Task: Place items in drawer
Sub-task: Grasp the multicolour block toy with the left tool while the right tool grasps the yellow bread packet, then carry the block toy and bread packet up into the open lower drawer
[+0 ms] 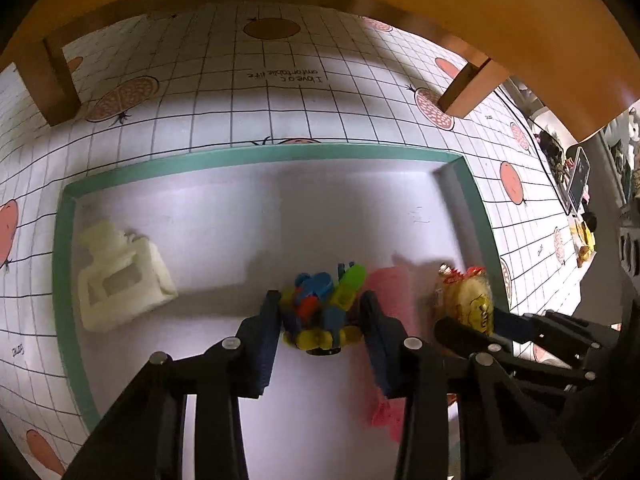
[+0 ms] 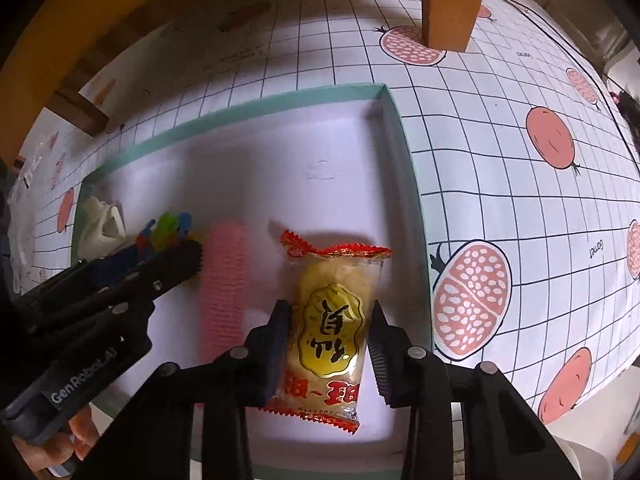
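A shallow drawer [image 1: 260, 156] with a teal rim and white floor lies on a grid-patterned cloth. My left gripper [image 1: 320, 308] is shut on a multicoloured plastic toy [image 1: 316, 296], low over the drawer floor. A white moulded piece [image 1: 120, 280] lies at the drawer's left. A pink ribbed item [image 1: 390, 288] lies right of the toy. In the right wrist view my right gripper [image 2: 330, 312] is shut on a yellow snack packet [image 2: 332, 320] with red ends, near the drawer's right wall [image 2: 408, 184]. The pink ribbed item [image 2: 222, 292], the toy [image 2: 168, 228] and the left gripper [image 2: 188, 258] sit to its left.
Wooden furniture legs [image 1: 56, 80] [image 1: 468, 92] [image 2: 452, 4] stand on the pomegranate-print cloth [image 2: 520, 200] beyond the drawer. A person's hand [image 2: 60, 444] holds the left gripper. Cluttered objects [image 1: 576, 184] sit far right, past the cloth's edge.
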Demonstrator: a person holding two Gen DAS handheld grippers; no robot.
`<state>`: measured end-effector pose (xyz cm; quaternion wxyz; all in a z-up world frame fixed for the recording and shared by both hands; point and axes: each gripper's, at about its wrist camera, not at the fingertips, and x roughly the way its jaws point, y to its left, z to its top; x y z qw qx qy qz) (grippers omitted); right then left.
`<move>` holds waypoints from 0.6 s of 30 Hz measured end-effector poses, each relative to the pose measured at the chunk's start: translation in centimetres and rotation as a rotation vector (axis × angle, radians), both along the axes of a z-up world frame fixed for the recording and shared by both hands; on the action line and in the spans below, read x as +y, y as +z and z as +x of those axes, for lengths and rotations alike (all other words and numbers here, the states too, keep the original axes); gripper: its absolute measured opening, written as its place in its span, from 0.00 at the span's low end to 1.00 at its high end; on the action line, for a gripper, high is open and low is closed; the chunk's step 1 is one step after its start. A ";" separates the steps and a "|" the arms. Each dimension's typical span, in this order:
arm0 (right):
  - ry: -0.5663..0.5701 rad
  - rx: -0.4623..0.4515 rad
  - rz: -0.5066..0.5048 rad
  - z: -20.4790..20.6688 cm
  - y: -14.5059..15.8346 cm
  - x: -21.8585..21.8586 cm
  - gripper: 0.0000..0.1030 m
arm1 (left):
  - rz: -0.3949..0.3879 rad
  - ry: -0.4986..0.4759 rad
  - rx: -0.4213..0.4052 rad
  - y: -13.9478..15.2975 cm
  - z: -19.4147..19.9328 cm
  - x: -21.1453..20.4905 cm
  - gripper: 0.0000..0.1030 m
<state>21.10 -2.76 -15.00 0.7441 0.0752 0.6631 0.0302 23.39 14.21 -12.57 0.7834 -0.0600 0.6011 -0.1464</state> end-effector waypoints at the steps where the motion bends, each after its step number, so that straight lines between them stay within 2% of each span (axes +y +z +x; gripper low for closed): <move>1: -0.002 -0.005 0.003 -0.1 0.2 -0.4 0.38 | -0.003 0.004 -0.003 0.3 -0.1 0.2 0.40; 5: -0.001 -0.043 0.019 -0.1 2.2 -0.4 0.38 | -0.045 0.031 -0.026 2.5 -1.0 1.5 0.40; 10: 0.005 -0.122 0.054 -0.6 6.6 -0.4 0.38 | -0.098 0.037 -0.103 7.7 -2.6 3.4 0.40; 14: 0.010 -0.214 0.089 -0.7 11.7 -0.5 0.38 | -0.141 0.022 -0.214 13.5 -3.9 4.6 0.40; 18: 0.022 -0.345 0.114 -0.5 18.5 -0.2 0.38 | -0.158 -0.017 -0.356 19.7 -4.9 5.3 0.40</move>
